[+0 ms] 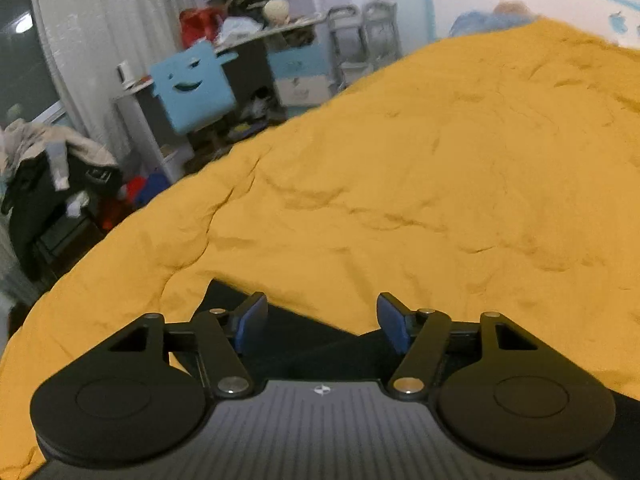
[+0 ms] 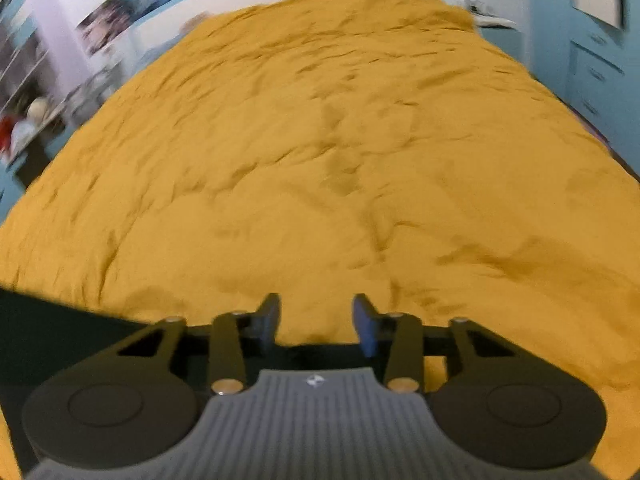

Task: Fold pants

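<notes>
Dark pants (image 1: 304,344) lie on a mustard-yellow bedcover (image 1: 440,180), and only one edge of them shows under my left gripper (image 1: 322,320). That gripper is open, its blue pads wide apart above the dark cloth and not pressing on it. In the right wrist view the pants (image 2: 60,328) show as a dark patch at the lower left. My right gripper (image 2: 316,322) hangs open over the yellow bedcover (image 2: 320,160), with nothing between its pads. A thin dark strip lies just under its base.
The bed's left edge drops to a cluttered floor. Beyond it are a blue smiling-face chair back (image 1: 192,84), a heap of clothes (image 1: 48,168) and white shelves (image 1: 256,12). Blue drawers (image 2: 600,72) stand past the bed's far right corner.
</notes>
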`<state>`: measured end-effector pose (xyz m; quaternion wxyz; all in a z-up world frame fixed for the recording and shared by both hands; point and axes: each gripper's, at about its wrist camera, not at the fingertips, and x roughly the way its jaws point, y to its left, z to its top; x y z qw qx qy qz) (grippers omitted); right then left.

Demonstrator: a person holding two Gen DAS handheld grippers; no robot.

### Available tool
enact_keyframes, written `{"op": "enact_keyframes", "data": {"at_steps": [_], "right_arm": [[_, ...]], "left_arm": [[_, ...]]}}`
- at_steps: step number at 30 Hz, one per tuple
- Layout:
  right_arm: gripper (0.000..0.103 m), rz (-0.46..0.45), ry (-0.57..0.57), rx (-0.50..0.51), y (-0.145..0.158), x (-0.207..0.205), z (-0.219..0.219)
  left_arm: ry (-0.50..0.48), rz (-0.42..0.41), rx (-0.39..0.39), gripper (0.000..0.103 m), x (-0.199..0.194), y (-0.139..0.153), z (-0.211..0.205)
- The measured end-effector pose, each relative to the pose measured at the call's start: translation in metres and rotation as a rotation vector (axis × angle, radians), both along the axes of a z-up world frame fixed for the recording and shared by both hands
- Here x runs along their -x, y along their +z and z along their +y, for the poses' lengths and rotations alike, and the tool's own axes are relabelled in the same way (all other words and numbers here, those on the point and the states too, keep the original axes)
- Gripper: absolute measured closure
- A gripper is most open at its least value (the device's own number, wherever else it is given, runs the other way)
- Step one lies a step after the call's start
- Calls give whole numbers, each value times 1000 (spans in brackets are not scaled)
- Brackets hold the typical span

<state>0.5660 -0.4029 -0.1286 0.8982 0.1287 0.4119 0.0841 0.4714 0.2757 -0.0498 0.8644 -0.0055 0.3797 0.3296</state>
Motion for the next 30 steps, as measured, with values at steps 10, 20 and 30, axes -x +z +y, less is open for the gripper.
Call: {"op": "enact_keyframes", "data": {"at_steps": [10, 20, 30], "right_arm": [[71, -24, 8, -133, -3, 60, -40], [73, -8, 72, -227, -33, 4, -42], [74, 58, 138, -389, -70, -3, -62]], "left_arm": [[-276, -14, 139, 38, 51, -3, -58], [-314, 24, 167, 39, 41, -30, -71], [-332, 62, 153, 39, 40, -47, -79]]}}
